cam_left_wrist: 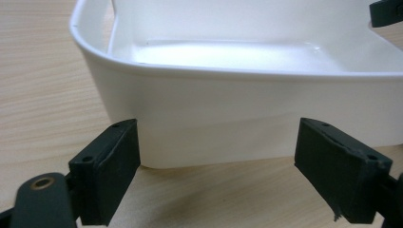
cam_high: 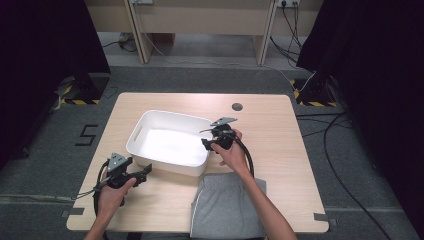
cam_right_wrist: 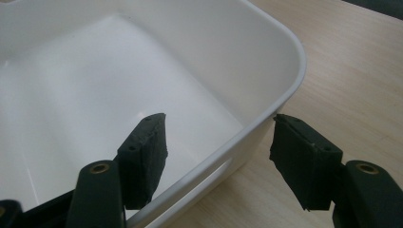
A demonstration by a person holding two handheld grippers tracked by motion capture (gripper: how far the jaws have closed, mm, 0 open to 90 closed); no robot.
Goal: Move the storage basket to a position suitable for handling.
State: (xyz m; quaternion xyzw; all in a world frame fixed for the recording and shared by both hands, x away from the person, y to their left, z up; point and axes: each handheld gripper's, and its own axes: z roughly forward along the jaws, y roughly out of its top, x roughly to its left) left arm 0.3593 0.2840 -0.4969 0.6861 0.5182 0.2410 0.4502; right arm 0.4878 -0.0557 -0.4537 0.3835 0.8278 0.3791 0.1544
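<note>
Right hand-held gripper [cam_right_wrist: 216,156] straddles the white tub's [cam_right_wrist: 266,61] rim, jaws half-open, one inside, one outside, not pinching yet. Left hand-held gripper [cam_left_wrist: 216,173] sits wide open facing the tub's near wall. Next: probably squeeze the rim.

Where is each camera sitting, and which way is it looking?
High view: sits above the person's side, looks forward and down on the wooden table, white tub and grey cloth; both forearms and tongs show.
Left gripper view: rides on the left tongs, looks level at the tub's outer wall; two black jaws stand apart.
Right gripper view: rides on the right tongs, looks down at the tub's rim, which passes between its jaws.
All three share the tub.
</note>
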